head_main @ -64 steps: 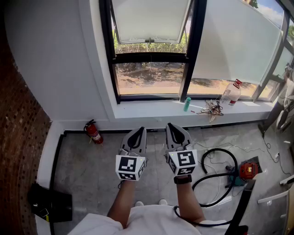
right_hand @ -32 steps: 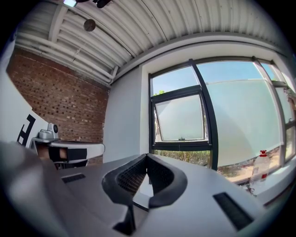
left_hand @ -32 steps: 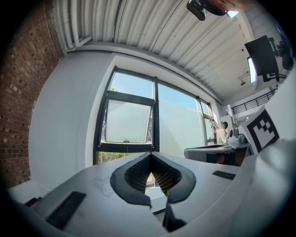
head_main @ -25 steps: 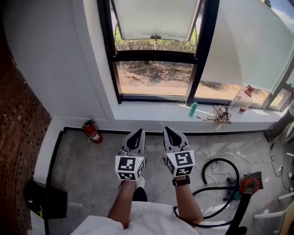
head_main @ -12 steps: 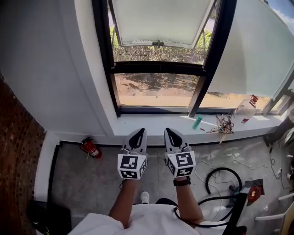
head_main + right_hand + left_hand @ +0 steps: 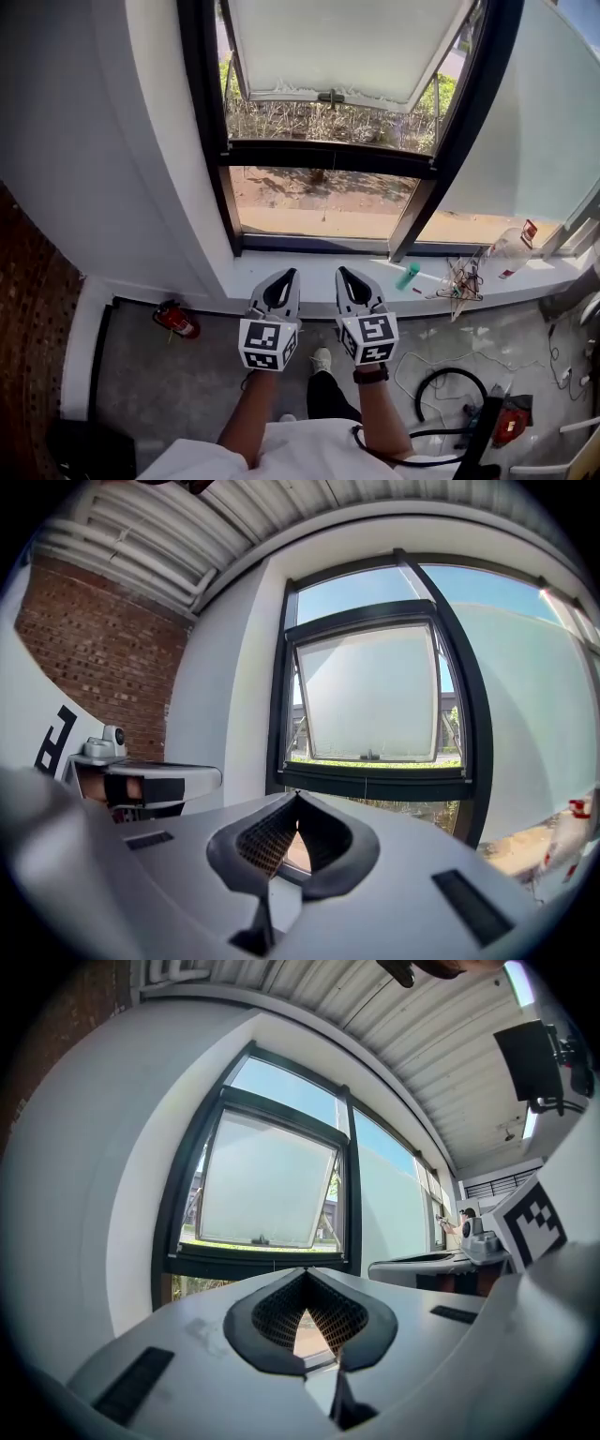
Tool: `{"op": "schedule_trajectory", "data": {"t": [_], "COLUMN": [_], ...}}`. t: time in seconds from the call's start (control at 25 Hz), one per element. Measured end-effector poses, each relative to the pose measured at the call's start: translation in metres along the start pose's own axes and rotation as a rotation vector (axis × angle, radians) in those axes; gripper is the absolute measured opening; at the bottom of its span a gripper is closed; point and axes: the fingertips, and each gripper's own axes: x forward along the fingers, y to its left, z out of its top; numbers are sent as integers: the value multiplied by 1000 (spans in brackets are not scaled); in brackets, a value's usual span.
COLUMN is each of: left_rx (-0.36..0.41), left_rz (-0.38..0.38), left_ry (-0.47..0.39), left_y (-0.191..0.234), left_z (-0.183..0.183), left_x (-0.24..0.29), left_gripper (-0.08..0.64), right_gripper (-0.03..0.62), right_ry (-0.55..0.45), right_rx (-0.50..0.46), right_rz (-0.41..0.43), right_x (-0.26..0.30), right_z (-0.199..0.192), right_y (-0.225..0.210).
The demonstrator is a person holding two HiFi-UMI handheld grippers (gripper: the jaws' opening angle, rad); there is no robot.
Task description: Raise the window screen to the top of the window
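While both pairs of fingers [image 6: 272,1312] are pressed together with nothing between them, the left gripper [image 6: 285,277] and the right gripper [image 6: 346,275] sit side by side and point roughly level at the window. Just ahead of the tips and below them lies the white sill [image 6: 242,272], with a teal bottle [image 6: 407,275] off to the right of the right fingers. Straight ahead is the clear lower pane [image 6: 319,202]. Well above the tips, a white panel that I take to be the screen [image 6: 337,42] fills the upper opening, with a small handle [image 6: 330,97] at the middle of its lower edge. I cannot tell whether it already sits at the top. The step in hand looks like the approach, as nothing is gripped. The next move calls for lifting a gripper to the handle, spreading its fingers, clamping it and pushing up.
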Motion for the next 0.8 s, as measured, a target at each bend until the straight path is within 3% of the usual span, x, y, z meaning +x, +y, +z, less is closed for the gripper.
{"op": "schedule_trajectory", "data": {"t": [0.16,0.4,0.64,0.8], "left_rx": [13,35,57,71], "left_rz": [17,51,58,36], "left_ry": [-6,-43,-11,21], "left_y": [22,51,65,86], "left_z": [2,35,22,12], "left_x": [78,184,249,278], "left_gripper": [2,2,2,2], "right_gripper": [-9,-9,-9,-9], "right_ry": [-30,-88,-50,-30], "right_rx": [1,-4,35,25], "right_rz": [34,60,121,98], "right_x": [68,155,212,237], "right_z": [11,54,33,20], "right_y": [-56,-134,-173,-199]}}
